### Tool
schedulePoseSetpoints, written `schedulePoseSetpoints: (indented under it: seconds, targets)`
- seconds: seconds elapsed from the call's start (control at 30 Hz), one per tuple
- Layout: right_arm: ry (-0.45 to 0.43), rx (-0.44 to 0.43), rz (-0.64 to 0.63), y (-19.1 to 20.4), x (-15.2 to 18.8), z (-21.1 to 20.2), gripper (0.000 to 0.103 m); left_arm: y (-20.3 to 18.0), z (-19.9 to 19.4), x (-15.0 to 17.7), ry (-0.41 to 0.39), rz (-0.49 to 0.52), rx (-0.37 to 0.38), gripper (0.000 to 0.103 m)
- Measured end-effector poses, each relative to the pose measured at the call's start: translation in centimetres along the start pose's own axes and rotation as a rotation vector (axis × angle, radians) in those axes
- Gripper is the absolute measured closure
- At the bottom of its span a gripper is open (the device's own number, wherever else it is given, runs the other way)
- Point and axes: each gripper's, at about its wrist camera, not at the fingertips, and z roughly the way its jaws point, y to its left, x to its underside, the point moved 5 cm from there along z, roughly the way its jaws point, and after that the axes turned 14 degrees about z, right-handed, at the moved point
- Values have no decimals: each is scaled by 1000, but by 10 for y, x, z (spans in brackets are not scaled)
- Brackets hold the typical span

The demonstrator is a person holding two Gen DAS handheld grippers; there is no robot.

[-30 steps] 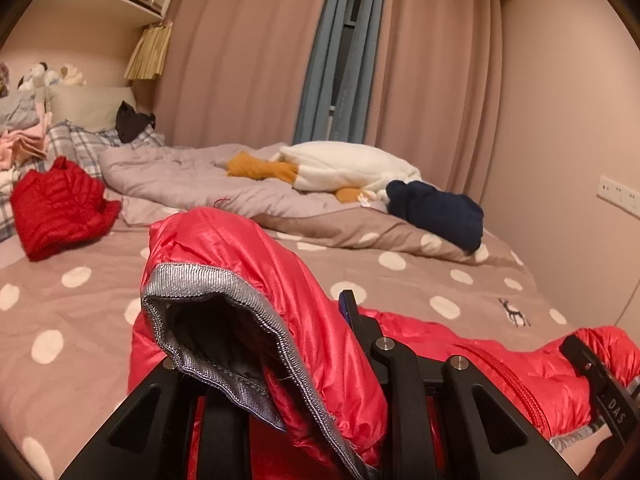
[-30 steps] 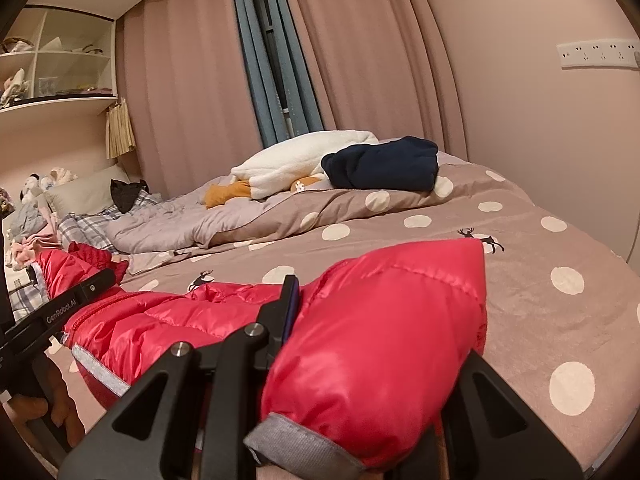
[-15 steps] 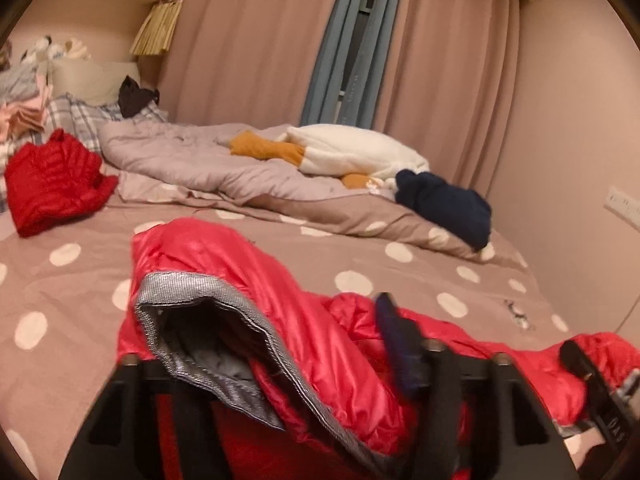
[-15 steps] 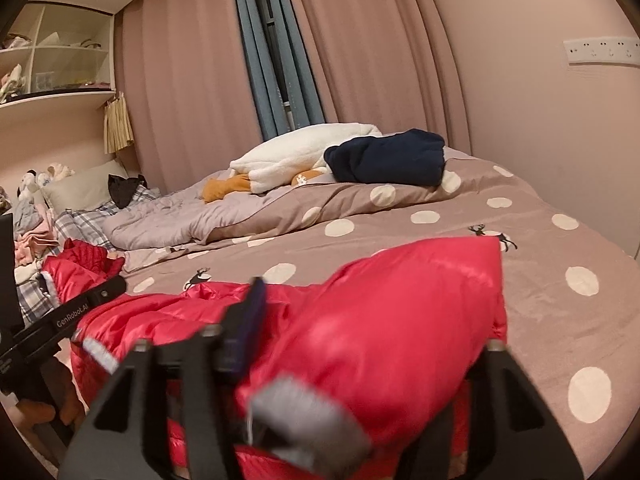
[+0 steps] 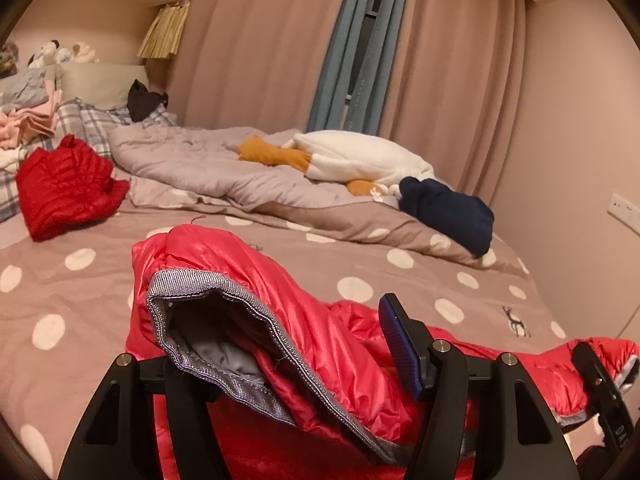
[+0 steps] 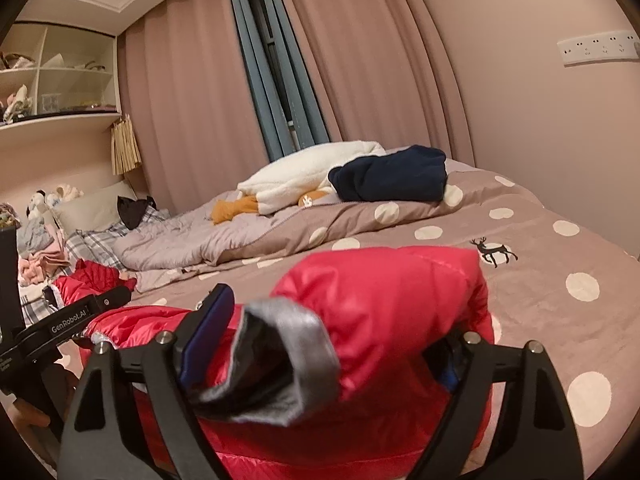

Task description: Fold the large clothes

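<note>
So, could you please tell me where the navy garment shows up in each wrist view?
Left wrist: navy garment right of centre, on the rumpled duvet.
Right wrist: navy garment above centre, on the same duvet.
Shared landmark: the white plush beside it on its left.

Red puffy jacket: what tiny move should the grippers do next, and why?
Probably draw both grippers back off the sleeves. The left gripper and right gripper have just been opening, and each grey-cuffed sleeve of the red puffy jacket lies loose between their fingers, folded inward.
</note>
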Motion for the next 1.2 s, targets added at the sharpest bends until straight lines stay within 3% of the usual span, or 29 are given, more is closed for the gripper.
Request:
schedulePoseSetpoints:
  seconds: [0.2,0.33,0.6,0.7,0.83,1.0,1.07,1.2]
  targets:
    - [-16,-22,27,-1,-8,-13,12,-3,-13,-7,-7,10,-21,38]
    - [-23,-37,26,-2,-12,-22,9,-6,-22,-13,-23,3,-11,27]
    - [-36,-75,31,-4,-19,-36,2,-14,-41,-22,-66,36,-46,25]
    - [-48,-94,20,0,-22,-42,1,-9,-45,-24,-89,9,-59,14]
    - [-143,-41,-31,0,-29,-55,0,-9,-47,-24,-99,7,-26,10]
    - [-165,-21,-71,0,-35,-59,0,-13,-53,-27,-167,70,-173,5]
    - [-160,-11,-74,-2,-34,-57,0,-16,-56,-29,-197,96,-185,2]
    - [-146,-14,-69,-3,-33,-52,0,-22,-47,-25,-179,152,-206,1]
